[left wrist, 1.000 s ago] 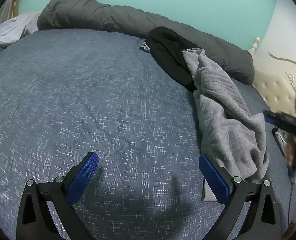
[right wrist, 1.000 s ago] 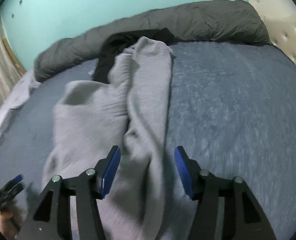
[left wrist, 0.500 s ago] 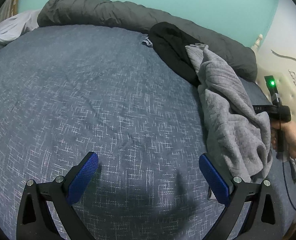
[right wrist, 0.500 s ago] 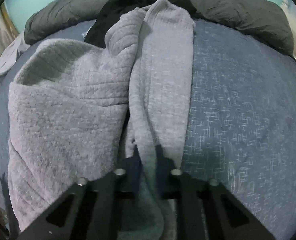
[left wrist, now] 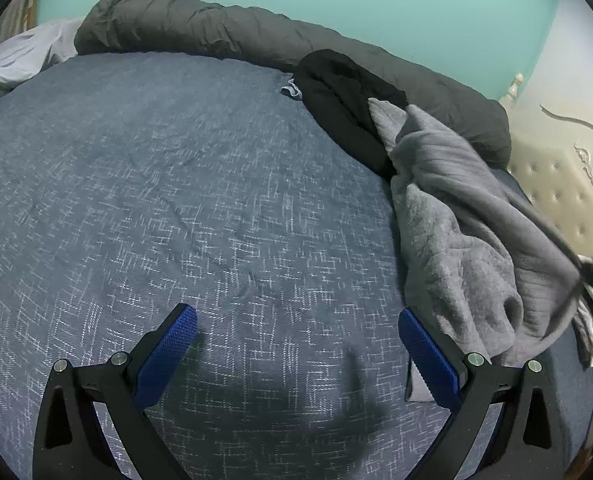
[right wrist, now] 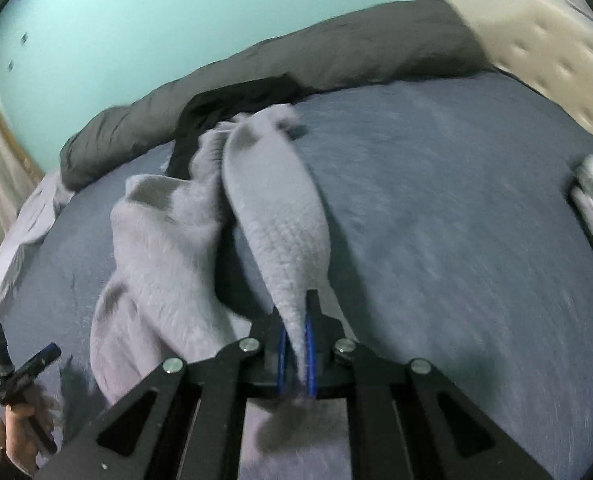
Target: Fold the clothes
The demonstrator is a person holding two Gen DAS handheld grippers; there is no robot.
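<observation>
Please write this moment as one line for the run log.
step: fold start | right claw: shut on grey sweater, lifting part | left claw: open over bed

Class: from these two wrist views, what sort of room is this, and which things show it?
Most likely a bedroom: a bed with a blue woven bedspread, a rolled dark grey duvet along the turquoise wall, and a cream tufted headboard.

left tool [left wrist: 296, 340]: black arms | blue textured pads | silver screws
</observation>
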